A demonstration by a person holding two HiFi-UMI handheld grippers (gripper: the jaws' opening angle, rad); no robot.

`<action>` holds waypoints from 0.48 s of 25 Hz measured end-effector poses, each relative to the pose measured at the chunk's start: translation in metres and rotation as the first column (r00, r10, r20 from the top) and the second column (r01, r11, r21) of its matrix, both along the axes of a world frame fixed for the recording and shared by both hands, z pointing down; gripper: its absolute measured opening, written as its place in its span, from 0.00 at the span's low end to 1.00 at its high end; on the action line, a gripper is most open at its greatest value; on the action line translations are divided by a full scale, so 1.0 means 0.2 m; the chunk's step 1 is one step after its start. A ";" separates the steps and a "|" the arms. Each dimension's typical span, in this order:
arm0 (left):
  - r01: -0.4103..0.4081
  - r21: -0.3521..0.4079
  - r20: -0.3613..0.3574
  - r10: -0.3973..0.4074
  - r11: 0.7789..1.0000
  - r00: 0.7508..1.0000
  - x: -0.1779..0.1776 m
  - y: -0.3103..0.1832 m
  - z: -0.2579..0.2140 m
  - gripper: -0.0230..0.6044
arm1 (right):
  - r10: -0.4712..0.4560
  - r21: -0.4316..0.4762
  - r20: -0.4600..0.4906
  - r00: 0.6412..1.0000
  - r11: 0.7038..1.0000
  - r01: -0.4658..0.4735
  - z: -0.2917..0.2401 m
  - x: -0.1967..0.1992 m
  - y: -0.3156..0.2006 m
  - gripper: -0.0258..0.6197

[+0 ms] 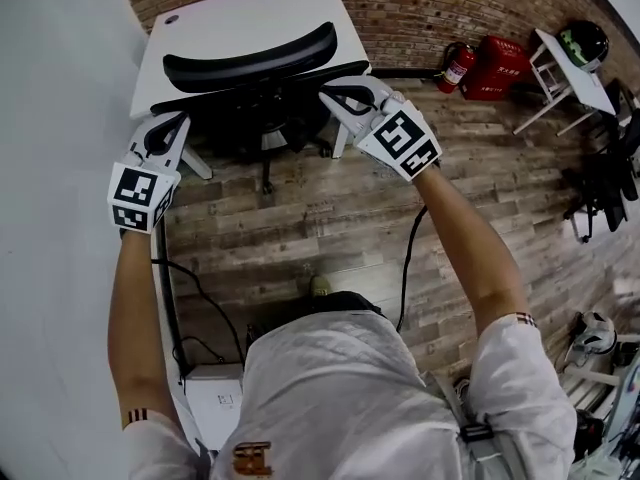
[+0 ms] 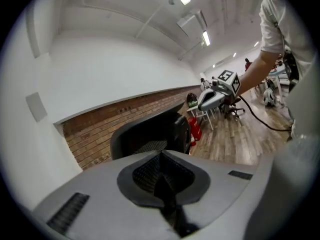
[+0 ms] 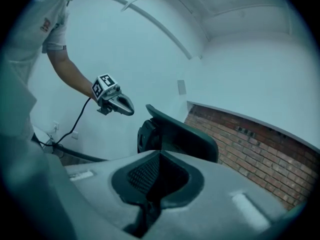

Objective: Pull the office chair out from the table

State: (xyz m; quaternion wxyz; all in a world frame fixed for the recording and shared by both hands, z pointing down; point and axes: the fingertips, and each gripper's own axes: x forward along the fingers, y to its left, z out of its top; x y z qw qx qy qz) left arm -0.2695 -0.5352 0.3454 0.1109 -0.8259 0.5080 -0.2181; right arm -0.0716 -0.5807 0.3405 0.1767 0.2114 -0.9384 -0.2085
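brick wall (image 1: 420, 8) and wood-plank floor (image 1: 300, 228) close off the far side of the room, and a white table (image 1: 250, 13) stands against the wall at 12 o'clock in the head view. the office chair (image 1: 250, 63) is tucked under that table with its back to the person, and the curved top rail of its backrest runs from 9 o'clock to 3 o'clock.

the left gripper (image 1: 176, 124) sits at the chair's 8 o'clock, just beside the left end of the backrest, and points toward 1 o'clock. the right gripper (image 1: 335, 96) sits at the chair's 3 o'clock and points toward 10 o'clock. its tip lies right at the right end of the rail and probably touches it, though the head view is too dark there to be sure. the right one looks slightly nearer.

both pairs of jaws are closed with nothing between them. in each gripper view the dark backrest stands just past the tips, toward 12 o'clock.

both arms reach forward, nearly straight, and bracket the chair from either side. to pull the chair out, the jaws would most likely have to open and close on the rail or hook behind it, then draw back toward 6 o'clock, away from the table.
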 end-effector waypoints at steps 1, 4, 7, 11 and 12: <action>0.012 -0.016 0.029 -0.011 1.000 1.000 -0.02 -0.02 0.02 0.04 | -0.006 0.004 -0.022 1.000 1.000 0.006 0.01 0.01 -0.03 0.04; 0.042 -0.070 0.141 -0.032 0.997 0.990 -0.11 -0.07 0.10 0.04 | -0.007 0.002 -0.075 0.997 1.000 0.007 0.06 0.04 -0.10 0.09; 0.058 -0.104 0.229 -0.033 0.993 0.973 -0.21 -0.13 0.17 0.05 | 0.010 0.018 -0.147 0.989 1.000 -0.007 0.11 0.06 -0.18 0.14; 0.073 -0.126 0.297 -0.033 0.989 0.954 -0.32 -0.19 0.23 0.10 | 0.050 0.016 -0.208 0.977 0.999 -0.048 0.18 0.10 -0.28 0.20; 0.072 -0.135 0.316 -0.027 0.988 0.948 -0.34 -0.21 0.24 0.13 | 0.058 0.013 -0.224 0.973 0.998 -0.057 0.20 0.11 -0.30 0.22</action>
